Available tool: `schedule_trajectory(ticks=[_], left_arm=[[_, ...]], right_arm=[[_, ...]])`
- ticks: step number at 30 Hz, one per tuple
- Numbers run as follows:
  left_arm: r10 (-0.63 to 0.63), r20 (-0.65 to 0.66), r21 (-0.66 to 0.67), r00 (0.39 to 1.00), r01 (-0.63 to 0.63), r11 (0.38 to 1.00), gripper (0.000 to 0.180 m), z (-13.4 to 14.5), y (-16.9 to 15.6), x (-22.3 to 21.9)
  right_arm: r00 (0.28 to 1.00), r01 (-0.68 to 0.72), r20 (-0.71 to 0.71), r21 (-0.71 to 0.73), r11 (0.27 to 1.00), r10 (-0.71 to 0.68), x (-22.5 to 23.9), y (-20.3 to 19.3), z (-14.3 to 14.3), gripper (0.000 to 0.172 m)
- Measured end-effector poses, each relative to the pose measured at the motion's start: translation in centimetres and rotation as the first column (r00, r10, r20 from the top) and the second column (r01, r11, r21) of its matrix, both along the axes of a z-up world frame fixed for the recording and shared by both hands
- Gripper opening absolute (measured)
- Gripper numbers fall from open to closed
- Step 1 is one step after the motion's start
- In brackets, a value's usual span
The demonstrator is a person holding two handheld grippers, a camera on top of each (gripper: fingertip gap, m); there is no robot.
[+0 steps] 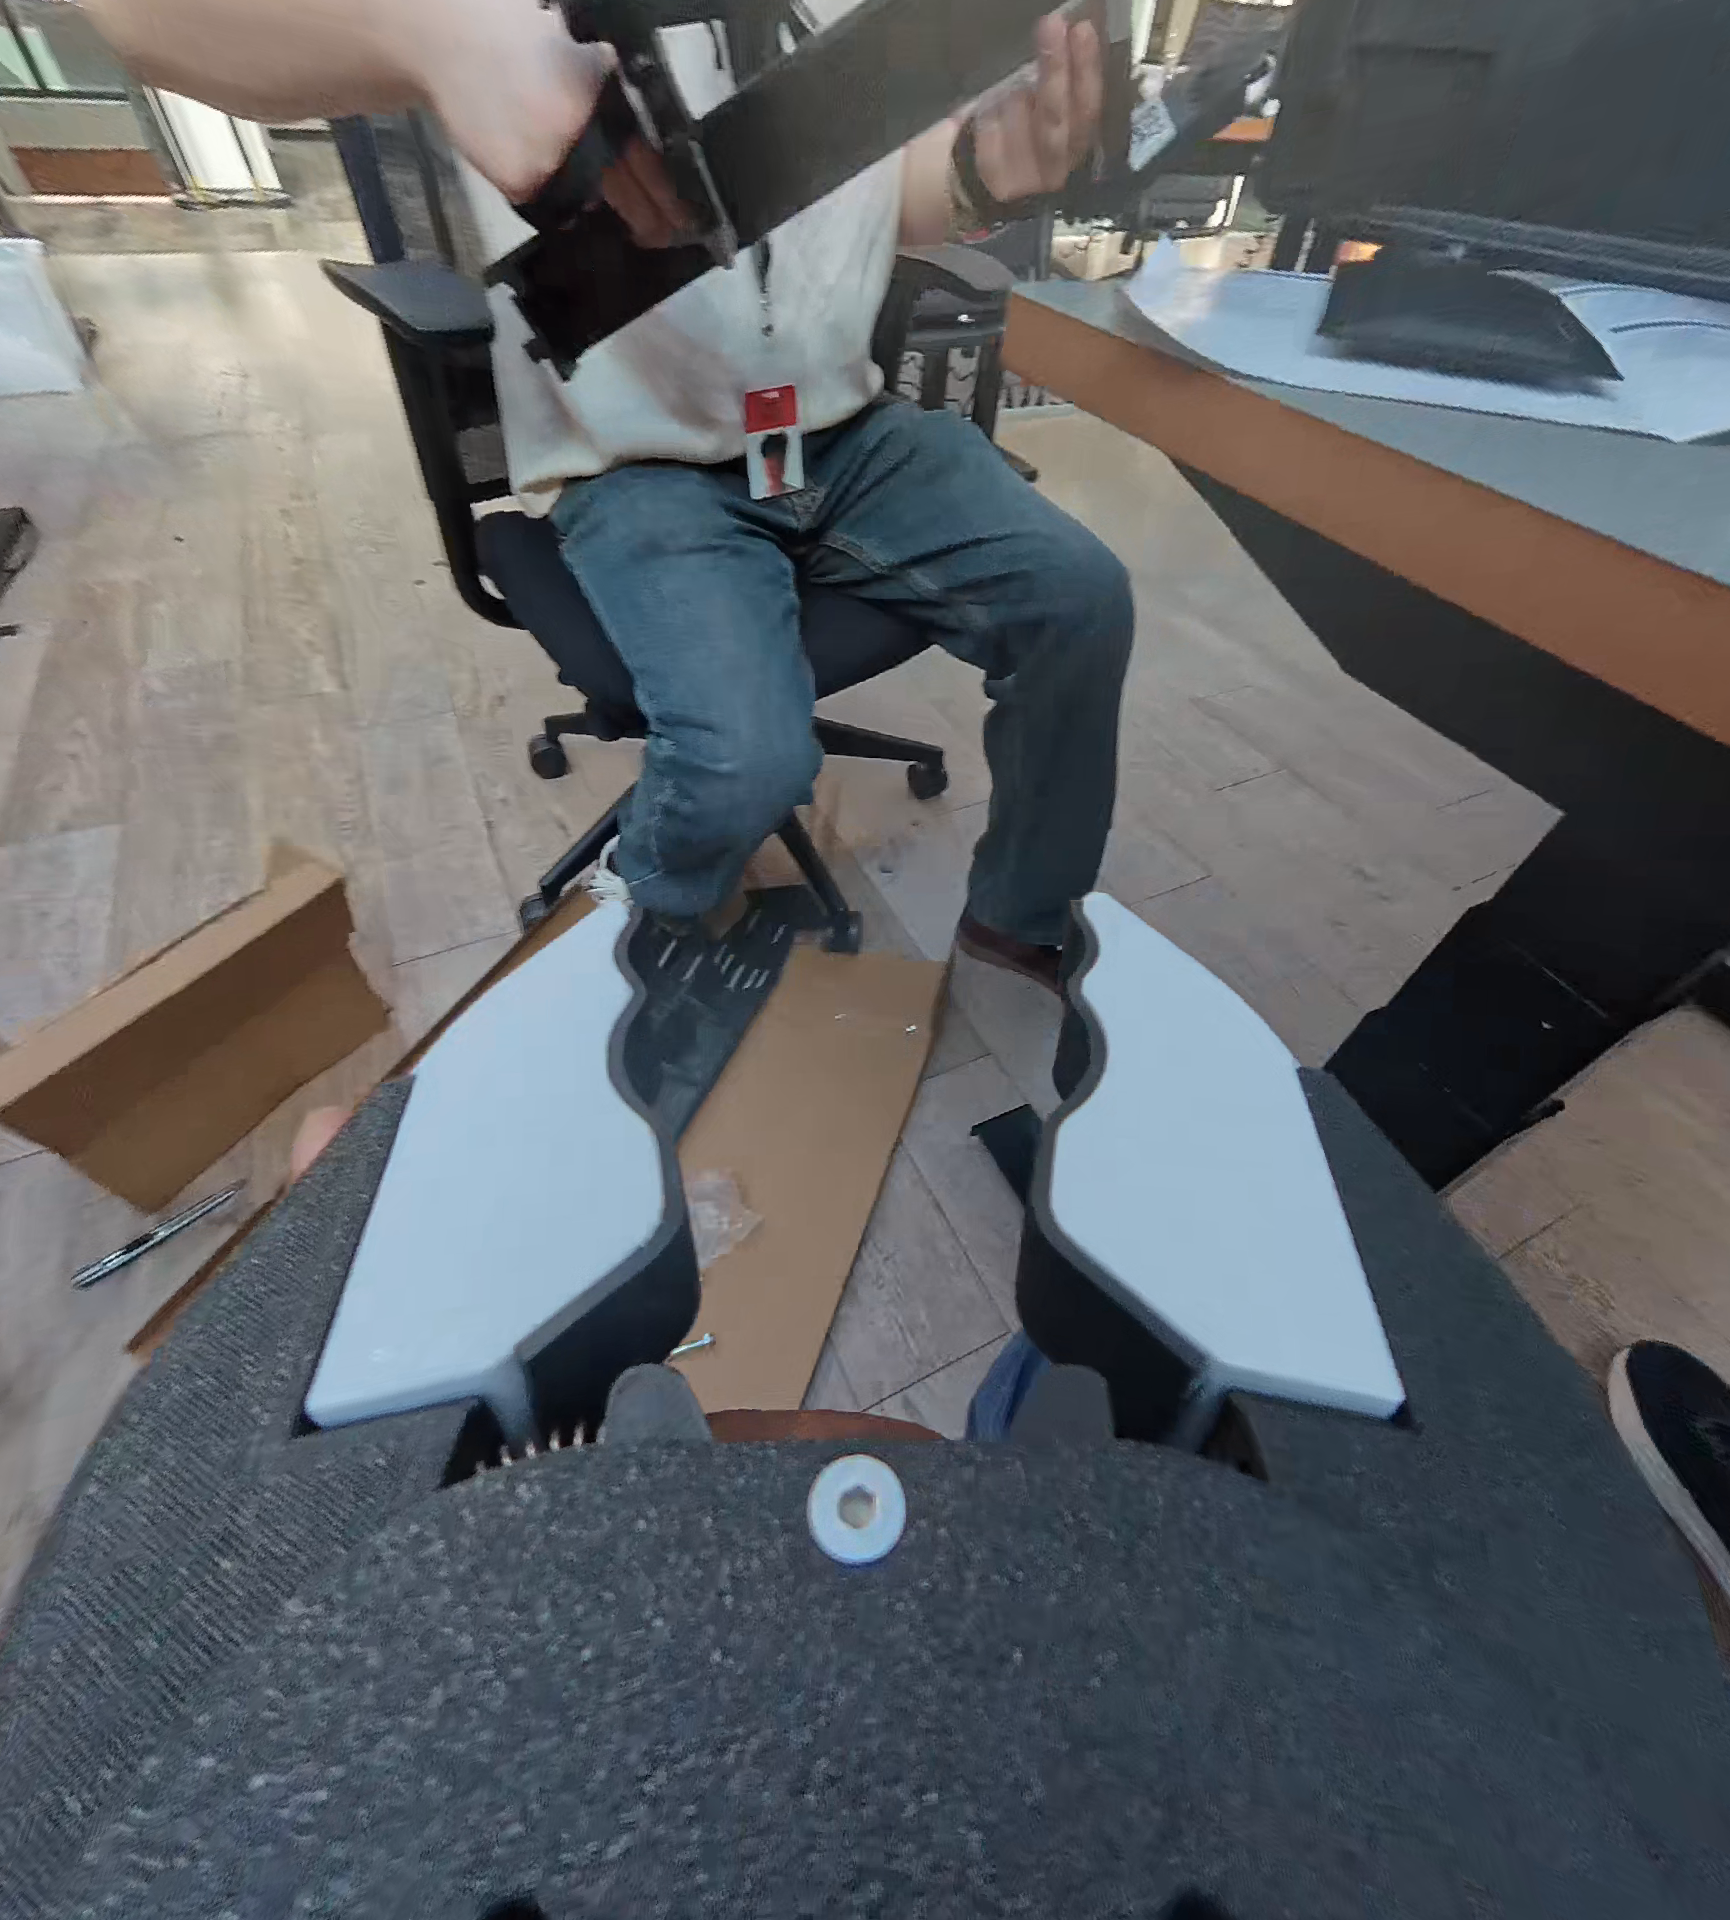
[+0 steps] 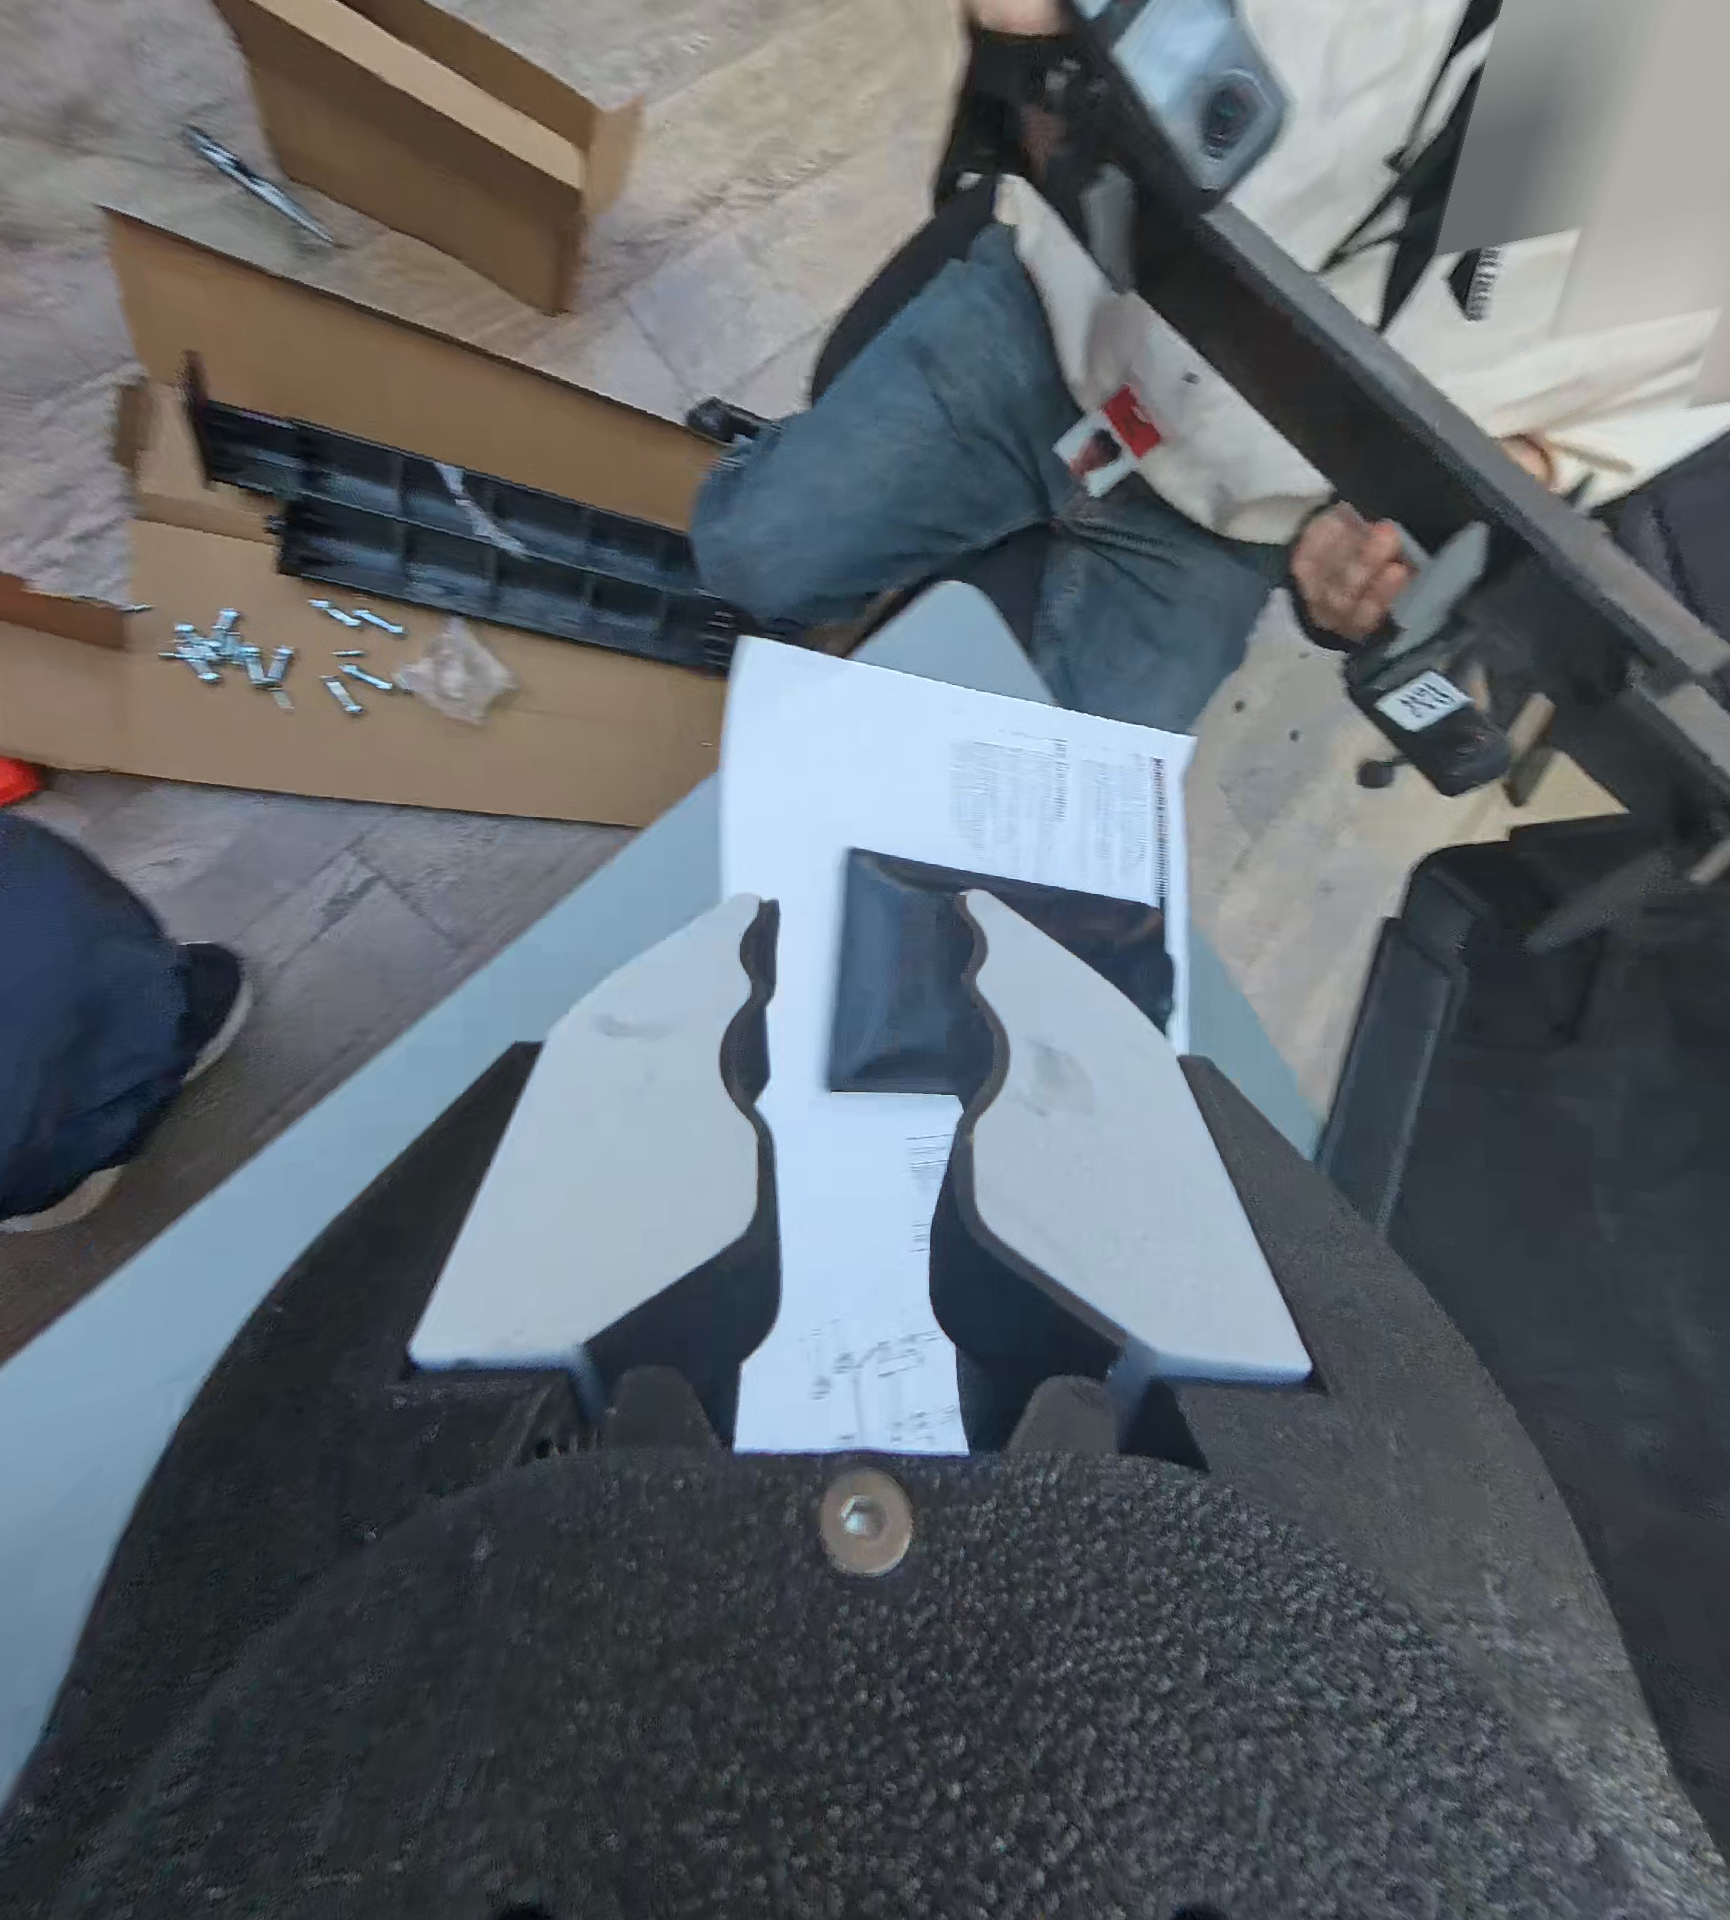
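My left gripper (image 1: 856, 914) is open and empty, high above a flat cardboard sheet (image 1: 819, 1091) on the wooden floor. A black slotted panel (image 1: 695, 997) lies on that sheet under the left fingertip. My right gripper (image 2: 869, 904) is partly open and hovers over a white printed paper sheet (image 2: 840, 748) on a pale grey table (image 2: 217, 1299). A black square object (image 2: 892, 987) lies on the paper, partly behind the right finger (image 2: 1079, 1143). I see no pad pressing on anything.
A seated person (image 1: 736, 312) on an office chair holds a long black part (image 1: 840, 104) in both hands. Screws (image 2: 237, 649) and a plastic bag (image 2: 450, 665) lie on cardboard beside a black ribbed panel (image 2: 487, 540). There is also an open cardboard box (image 1: 186, 1039), a pen (image 1: 154, 1236) and a desk (image 1: 1463, 499) on the right. The left gripper's tips are roughly 40 cm from the right gripper's. The black square object (image 2: 892, 987) is about 25 cm from my right fingertips and 40 cm from my left.
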State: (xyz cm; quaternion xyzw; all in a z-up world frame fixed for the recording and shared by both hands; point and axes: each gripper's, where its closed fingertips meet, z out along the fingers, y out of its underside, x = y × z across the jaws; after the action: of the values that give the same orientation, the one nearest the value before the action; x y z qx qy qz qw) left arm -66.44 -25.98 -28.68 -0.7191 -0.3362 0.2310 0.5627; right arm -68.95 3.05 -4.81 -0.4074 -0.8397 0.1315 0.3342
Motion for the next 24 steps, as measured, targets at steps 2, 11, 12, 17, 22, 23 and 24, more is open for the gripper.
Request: schedule_trajectory(ticks=[2, 11, 12, 17, 22, 23, 24], left_arm=[[0.043, -0.012, 0.003, 0.999, -0.043, 0.999, 0.075, 3.4, -4.7, 1.1], [-0.028, 0.006, -0.147, 1.000, 0.028, 0.989, 0.072, -0.5, -21.0, 18.1], [-0.013, 0.030, -0.149, 0.999, 0.017, 0.989, 0.072, -1.9, -22.5, 19.9], [0.056, 0.140, -0.150, 0.989, -0.034, 0.988, 0.072, -5.9, -26.9, 26.8], [0.053, 0.148, -0.114, 0.988, -0.036, 0.993, 0.071, -6.3, -27.5, 31.6], [0.056, 0.149, -0.125, 0.987, -0.037, 0.991, 0.070, -6.5, -27.7, 32.4], [0.064, 0.147, -0.137, 0.987, -0.044, 0.990, 0.070, -6.8, -28.0, 33.2]], right_arm=[[0.992, -0.100, 0.071, -0.095, 0.990, 0.107, 5.1, -6.4, -1.5, 0.031], [0.797, -0.316, 0.303, -0.527, 0.789, 0.522, 30.0, -27.0, -13.5, 0.031], [0.769, -0.317, 0.317, -0.565, 0.762, 0.555, 32.2, -28.5, -14.4, 0.031], [0.700, -0.301, 0.332, -0.665, 0.683, 0.632, 39.9, -34.1, -18.2, 0.028], [0.677, -0.260, 0.336, -0.723, 0.640, 0.655, 46.0, -38.2, -21.8, 0.028], [0.678, -0.249, 0.334, -0.734, 0.632, 0.655, 47.1, -38.9, -22.6, 0.028], [0.677, -0.237, 0.334, -0.746, 0.623, 0.656, 48.2, -39.7, -23.4, 0.027]])
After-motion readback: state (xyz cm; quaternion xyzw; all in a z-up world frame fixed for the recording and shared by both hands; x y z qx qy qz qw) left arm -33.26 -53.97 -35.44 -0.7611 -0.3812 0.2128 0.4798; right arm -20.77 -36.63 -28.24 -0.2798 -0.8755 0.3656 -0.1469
